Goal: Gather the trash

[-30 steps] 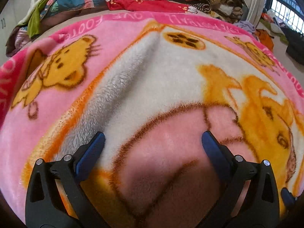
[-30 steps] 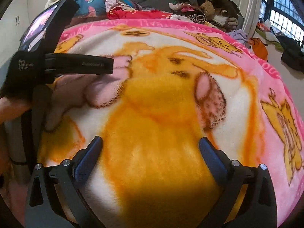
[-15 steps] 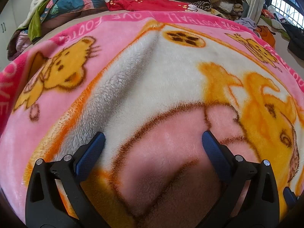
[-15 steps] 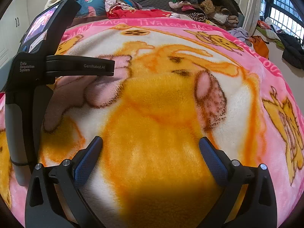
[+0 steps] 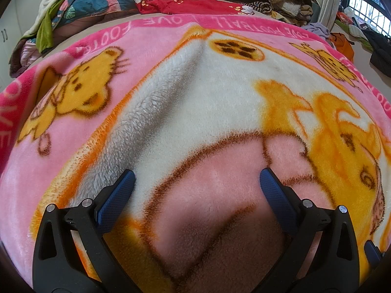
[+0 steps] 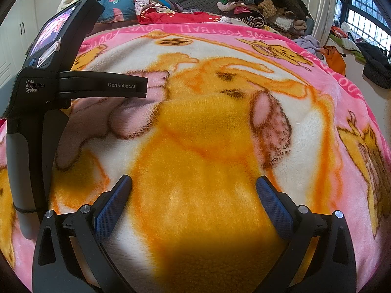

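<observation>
No trash shows in either view. A fluffy pink, white and orange cartoon blanket [image 5: 190, 112] covers the bed and fills both views [image 6: 244, 151]. My left gripper [image 5: 195, 178] hangs just above it, open, with nothing between its blue pads. My right gripper [image 6: 193, 183] also stands open and empty over the orange patch. In the right wrist view the left gripper's black body [image 6: 56, 83] with its small screen stands at the left.
Folded quilts and a red cloth [image 5: 185, 2] lie at the bed's head. A heap of clothes [image 6: 264, 2] sits at the back right. More clothes [image 6: 374, 61] lie on the floor by the window at the right.
Both grippers stay open over the blanket, with only a slight drift. In the right wrist view the hand on the left gripper's handle has dropped out of sight.
</observation>
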